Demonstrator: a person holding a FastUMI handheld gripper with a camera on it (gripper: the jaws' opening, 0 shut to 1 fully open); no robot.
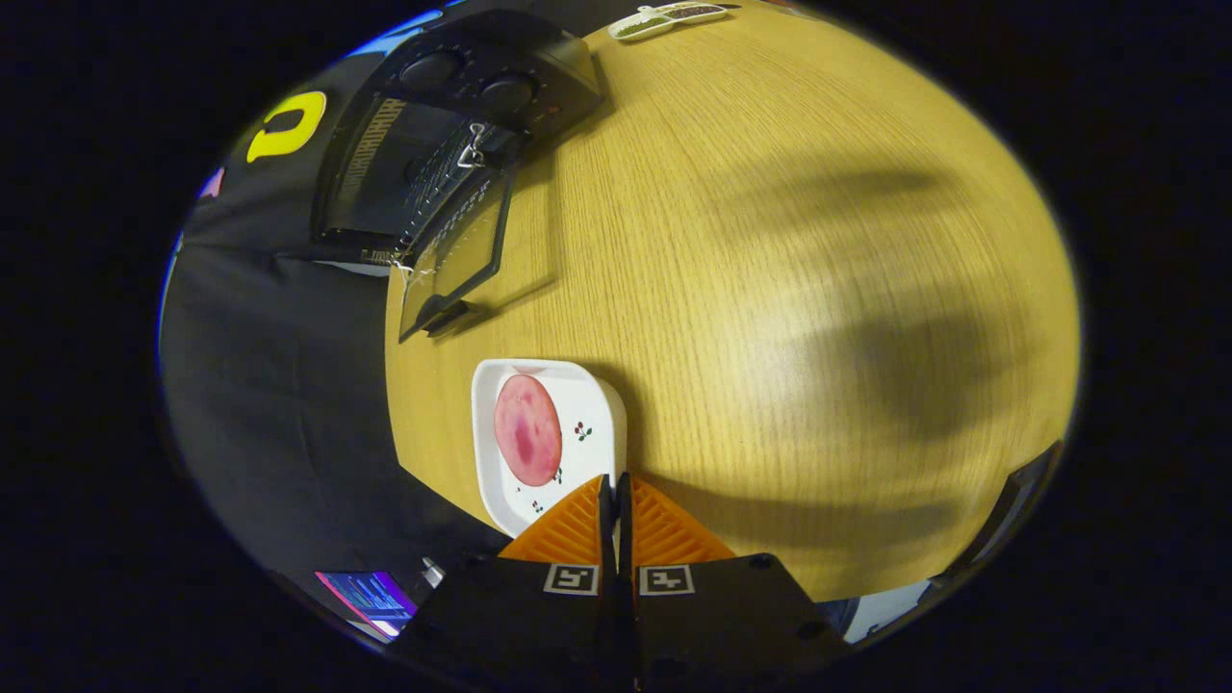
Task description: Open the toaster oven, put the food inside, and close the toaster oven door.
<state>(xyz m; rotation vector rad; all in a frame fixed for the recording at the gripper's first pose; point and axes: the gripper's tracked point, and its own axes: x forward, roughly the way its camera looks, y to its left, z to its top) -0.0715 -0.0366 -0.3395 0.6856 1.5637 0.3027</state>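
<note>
The toaster oven is seen well beyond the jaws, at the far left part of the wooden surface, close against the black cloth wall. Its glass door is swung open toward the surface, and the dark cavity with a wire rack is exposed; whether anything lies inside cannot be told. Two round knobs are seen on the oven's control panel. A white square plate with small printed sprigs is placed just ahead of the orange jaws, between them and the open door, and its near corner is overlapped by the jaw tips. One round pink slice of meat is held on the plate, lying flat toward the plate's left half. The gripper is seen with its jaws pressed together, only a thin dark line showing between them, and nothing is pinched. At the far edge of the surface, well apart from the oven, a shallow pale tray divided into compartments is seen with dark and greenish contents that are too small to be identified. Broad soft shadows are cast across the surface to the right.
</note>
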